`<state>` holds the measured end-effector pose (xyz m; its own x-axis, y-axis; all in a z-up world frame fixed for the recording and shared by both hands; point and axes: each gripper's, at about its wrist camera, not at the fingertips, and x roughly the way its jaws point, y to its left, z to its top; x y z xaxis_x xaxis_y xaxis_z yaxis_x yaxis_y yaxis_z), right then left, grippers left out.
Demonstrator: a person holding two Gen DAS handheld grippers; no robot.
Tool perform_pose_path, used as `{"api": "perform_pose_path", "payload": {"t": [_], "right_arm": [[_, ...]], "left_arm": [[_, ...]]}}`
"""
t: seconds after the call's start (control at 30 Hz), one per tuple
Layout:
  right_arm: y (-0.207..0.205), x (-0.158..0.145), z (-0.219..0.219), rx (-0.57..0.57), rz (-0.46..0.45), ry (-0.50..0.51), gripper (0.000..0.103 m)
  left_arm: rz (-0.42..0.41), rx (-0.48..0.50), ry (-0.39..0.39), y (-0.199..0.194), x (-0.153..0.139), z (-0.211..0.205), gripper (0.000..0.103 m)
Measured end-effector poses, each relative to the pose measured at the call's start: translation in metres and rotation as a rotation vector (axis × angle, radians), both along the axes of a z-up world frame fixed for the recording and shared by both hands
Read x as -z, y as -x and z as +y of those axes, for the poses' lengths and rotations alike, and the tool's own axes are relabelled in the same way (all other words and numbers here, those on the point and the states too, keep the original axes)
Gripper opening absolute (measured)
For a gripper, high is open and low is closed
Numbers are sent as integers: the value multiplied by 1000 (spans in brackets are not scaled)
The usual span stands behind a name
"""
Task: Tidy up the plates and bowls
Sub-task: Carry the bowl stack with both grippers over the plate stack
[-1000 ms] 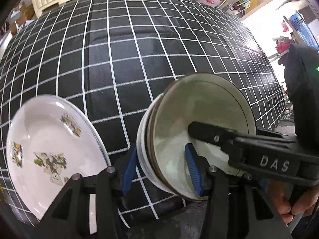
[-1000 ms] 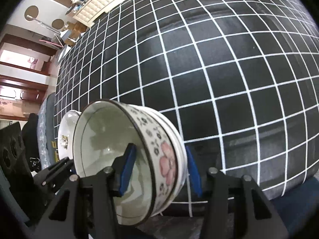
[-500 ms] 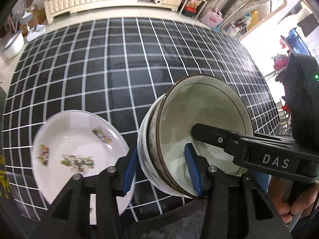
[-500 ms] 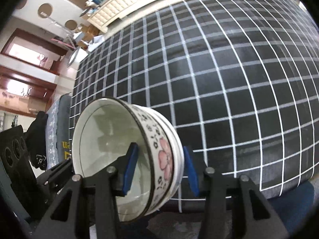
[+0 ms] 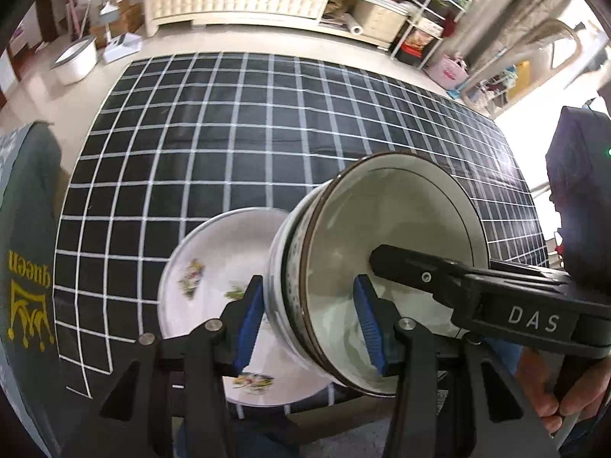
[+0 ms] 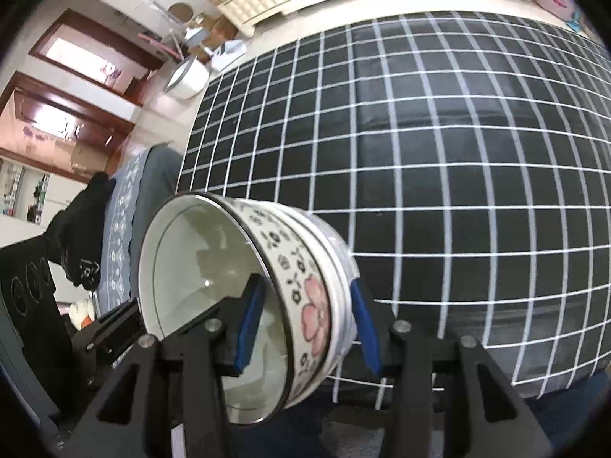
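Note:
Two nested bowls (image 5: 385, 248) with a pink flower band (image 6: 305, 297) hang in the air above the table's near edge, tilted on their side. My left gripper (image 5: 309, 320) is shut on one side of their rim. My right gripper (image 6: 305, 320) is shut on the opposite side, and it shows as the black DAS arm (image 5: 496, 301) in the left wrist view. A white plate with flower prints (image 5: 214, 278) lies flat on the black grid tablecloth (image 5: 229, 160), below and left of the bowls.
A grey cushion with yellow "queen" print (image 5: 26, 267) sits left of the table. A cream cabinet (image 5: 236, 0) and cluttered shelves (image 5: 427, 26) stand beyond the far edge. A white tub (image 5: 76, 57) sits on the floor.
Both grippers have lifted the nested bowls up and back from the table. The plate now looks smaller and lies under the bowls' left side. More of the room shows.

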<state>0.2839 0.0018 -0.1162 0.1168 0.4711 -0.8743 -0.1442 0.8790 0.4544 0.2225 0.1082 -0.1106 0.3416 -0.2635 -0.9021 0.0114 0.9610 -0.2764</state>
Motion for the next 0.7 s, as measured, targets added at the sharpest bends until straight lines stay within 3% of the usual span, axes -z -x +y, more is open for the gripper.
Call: {"api": "perform_pose_path", "payload": {"t": [0.2,0.7], "right_arm": [[-3,15,26,-43,30,16,50],[-10,33,37,-56,62,55,50]], "left_arm": [[36,-50,15,5,22,33,45],[62,-73,34,-2,42,38,44]]}}
